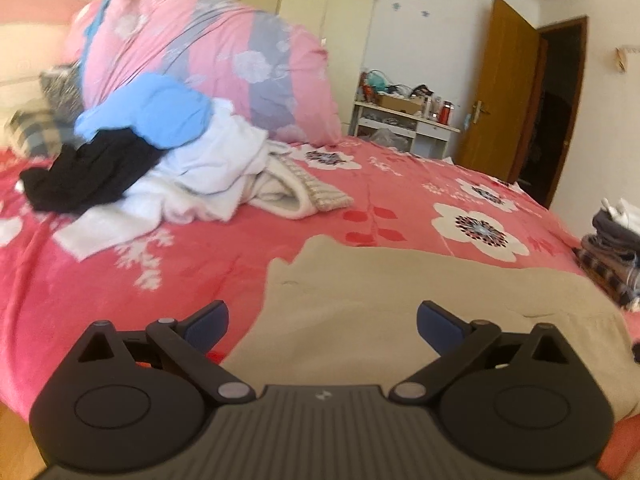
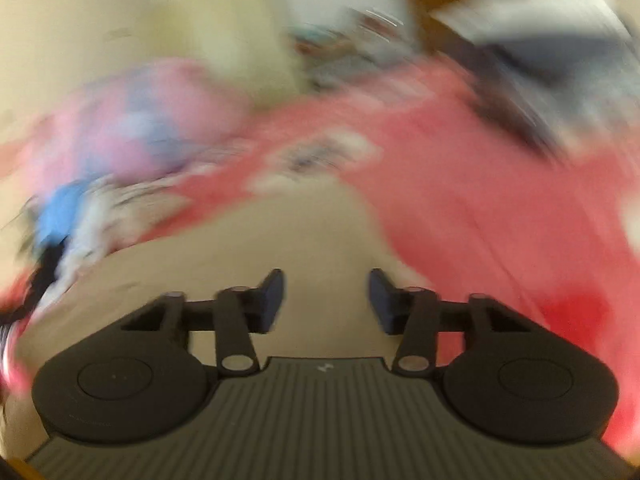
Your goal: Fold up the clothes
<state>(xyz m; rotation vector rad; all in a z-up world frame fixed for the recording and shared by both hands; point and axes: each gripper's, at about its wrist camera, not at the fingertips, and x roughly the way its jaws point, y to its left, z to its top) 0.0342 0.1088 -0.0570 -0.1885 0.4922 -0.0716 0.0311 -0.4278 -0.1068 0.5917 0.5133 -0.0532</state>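
A beige garment [image 1: 420, 300] lies spread flat on the bed's red floral cover [image 1: 120, 280], directly beneath and ahead of both tongs. The left tongs [image 1: 322, 322] hover over its near edge, released, with the blue pads wide apart and nothing between them. The right tongs [image 2: 326, 300] hang above the same beige cloth [image 2: 280, 240]; their pads stand partly apart with a clear gap, pressing on nothing, though that view is heavily blurred.

Beyond the left tongs and off to their left sits a heap of unfolded clothes [image 1: 160, 160]: blue, black and white pieces with a knit item at its right edge. Behind the heap rises a bundled pink-and-grey quilt [image 1: 220, 60]. Far to the right of the left tongs, at the bed's edge, rests a small stack of folded dark clothes [image 1: 612, 248]. Nothing lies between either tongs and the beige garment.
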